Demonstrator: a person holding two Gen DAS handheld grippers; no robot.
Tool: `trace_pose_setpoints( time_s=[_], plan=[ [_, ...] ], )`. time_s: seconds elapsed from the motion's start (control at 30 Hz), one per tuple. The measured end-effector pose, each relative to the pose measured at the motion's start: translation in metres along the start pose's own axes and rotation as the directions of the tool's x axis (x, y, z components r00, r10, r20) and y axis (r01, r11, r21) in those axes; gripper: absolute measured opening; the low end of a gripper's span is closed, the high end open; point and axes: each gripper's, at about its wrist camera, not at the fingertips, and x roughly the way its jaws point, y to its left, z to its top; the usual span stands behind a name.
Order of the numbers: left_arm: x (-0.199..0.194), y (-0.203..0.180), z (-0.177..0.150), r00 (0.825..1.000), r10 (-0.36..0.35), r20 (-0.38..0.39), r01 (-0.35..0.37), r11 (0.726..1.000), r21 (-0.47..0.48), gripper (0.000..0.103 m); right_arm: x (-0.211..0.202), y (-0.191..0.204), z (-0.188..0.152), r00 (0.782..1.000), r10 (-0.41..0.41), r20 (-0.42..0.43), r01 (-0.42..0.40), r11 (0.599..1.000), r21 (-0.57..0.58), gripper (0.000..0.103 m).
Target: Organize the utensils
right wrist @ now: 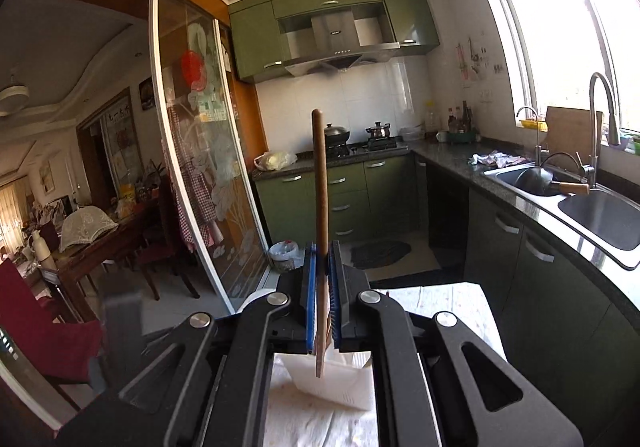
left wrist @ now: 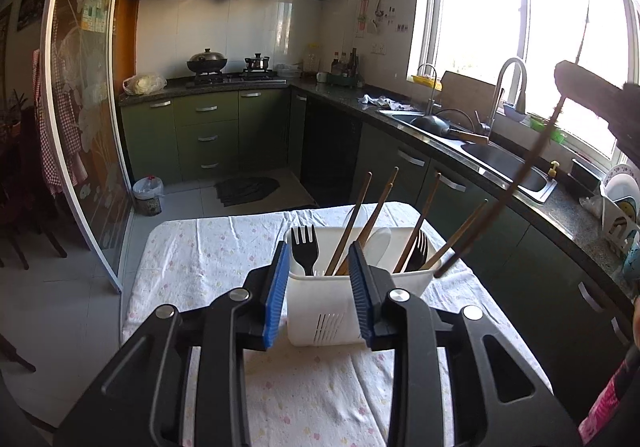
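Observation:
A white utensil holder (left wrist: 332,307) stands on a table with a floral cloth (left wrist: 216,259). It holds a black fork (left wrist: 305,249), a white spoon (left wrist: 378,243) and several wooden chopsticks (left wrist: 352,223). My left gripper (left wrist: 320,287) is open, its blue pads on either side of the holder's near left part, not pressing it. My right gripper (right wrist: 322,299) is shut on a wooden chopstick (right wrist: 320,183), held upright above the holder (right wrist: 340,383). In the left wrist view that gripper (left wrist: 600,103) is at the upper right and the chopstick (left wrist: 516,183) slants down to the holder's right rim.
Green cabinets and a dark counter with a double sink (left wrist: 500,163) and faucet (left wrist: 508,87) run along the right. A stove with pots (left wrist: 228,67) is at the back. A bin (left wrist: 148,195) and a floor mat (left wrist: 246,189) lie beyond the table. A glass sliding door (left wrist: 80,107) is at left.

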Motion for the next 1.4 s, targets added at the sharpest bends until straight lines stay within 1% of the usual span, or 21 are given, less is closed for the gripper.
trace_pose_setpoints(
  time_s=[0.07,0.17,0.27,0.4,0.5,0.67,0.73,0.77,0.8,0.83,0.87,0.9,0.93,1.0,1.03,1.1,1.13,1.17,1.2,1.27,1.4],
  plan=[
    [-0.016,-0.004,-0.009,1.0,0.01,0.029,-0.011,1.0,0.015,0.029,0.019,-0.002,0.008,0.999,-0.039,0.0,0.039,0.999,0.001,0.007],
    [-0.036,-0.011,-0.023,0.998,0.022,0.065,-0.024,0.999,0.035,0.029,0.054,-0.01,0.008,0.996,-0.074,-0.05,0.075,0.997,0.007,0.007],
    [-0.047,-0.016,-0.034,0.996,0.028,0.083,-0.031,0.999,0.038,0.034,0.086,-0.018,-0.014,0.987,-0.108,-0.118,0.11,0.994,0.005,0.007],
    [-0.049,-0.019,-0.044,0.997,0.032,0.071,-0.033,0.999,0.022,0.035,0.119,-0.027,-0.05,0.969,-0.148,-0.197,0.149,0.989,-0.011,0.007],
    [-0.047,-0.017,-0.05,0.997,0.044,0.059,-0.045,0.999,0.009,0.035,0.137,-0.032,-0.075,0.957,-0.161,-0.242,0.16,0.987,-0.025,0.007],
    [-0.043,-0.013,-0.06,0.998,0.054,0.033,-0.054,0.999,0.005,0.035,0.156,-0.028,-0.096,0.944,-0.181,-0.276,0.169,0.983,-0.065,0.007],
    [-0.041,-0.013,-0.063,0.998,0.055,0.023,-0.055,0.998,0.004,0.037,0.156,-0.024,-0.099,0.943,-0.185,-0.278,0.169,0.982,-0.08,0.011],
    [-0.04,-0.012,-0.064,0.998,0.056,0.02,-0.056,0.998,0.005,0.038,0.153,-0.023,-0.099,0.946,-0.179,-0.269,0.164,0.984,-0.075,0.019],
    [-0.039,-0.012,-0.065,0.998,0.058,0.018,-0.058,0.998,0.007,0.041,0.147,-0.021,-0.097,0.952,-0.167,-0.256,0.156,0.986,-0.066,0.028],
    [-0.04,-0.012,-0.066,0.998,0.062,0.02,-0.062,0.998,0.009,0.042,0.137,-0.018,-0.095,0.959,-0.159,-0.236,0.149,0.987,-0.06,0.033],
    [-0.04,-0.014,-0.067,0.997,0.07,0.022,-0.07,0.997,0.014,0.045,0.127,-0.016,-0.092,0.965,-0.156,-0.211,0.147,0.987,-0.059,0.042],
    [-0.041,-0.016,-0.068,0.997,0.077,0.024,-0.078,0.997,0.02,0.047,0.113,-0.013,-0.088,0.97,-0.162,-0.181,0.153,0.986,-0.062,0.052],
    [-0.042,-0.016,-0.069,0.996,0.08,0.028,-0.08,0.996,0.023,0.048,0.097,-0.009,-0.085,0.977,-0.155,-0.145,0.147,0.987,-0.063,0.056],
    [-0.045,-0.017,-0.071,0.995,0.089,0.033,-0.09,0.996,0.026,0.053,0.062,-0.003,-0.083,0.987,-0.135,-0.084,0.13,0.99,-0.063,0.069],
    [-0.047,-0.017,-0.073,0.995,0.095,0.036,-0.096,0.995,0.028,0.054,0.044,-0.001,-0.084,0.99,-0.129,-0.057,0.126,0.99,-0.065,0.072],
    [-0.05,-0.016,-0.078,0.993,0.11,0.039,-0.111,0.993,0.031,0.061,0.009,0.001,-0.093,0.992,-0.126,-0.015,0.124,0.99,-0.068,0.09],
    [-0.051,-0.016,-0.081,0.993,0.115,0.04,-0.116,0.993,0.033,0.064,-0.008,0.001,-0.1,0.992,-0.124,0.0,0.124,0.99,-0.067,0.093],
    [-0.053,-0.016,-0.083,0.992,0.12,0.04,-0.121,0.992,0.035,0.07,-0.023,0.002,-0.108,0.993,-0.12,0.009,0.12,0.99,-0.069,0.097],
    [-0.055,-0.016,-0.086,0.992,0.124,0.039,-0.125,0.991,0.038,0.074,-0.038,0.002,-0.118,0.993,-0.12,0.012,0.12,0.99,-0.075,0.098],
    [-0.059,-0.016,-0.094,0.99,0.133,0.037,-0.134,0.99,0.044,0.076,-0.061,0.002,-0.139,0.991,-0.137,0.003,0.137,0.987,-0.085,0.098],
    [-0.069,-0.016,-0.11,0.989,0.143,0.024,-0.144,0.988,0.051,0.08,-0.097,0.002,-0.179,0.991,-0.127,-0.034,0.125,0.99,-0.068,0.098]
  ],
)
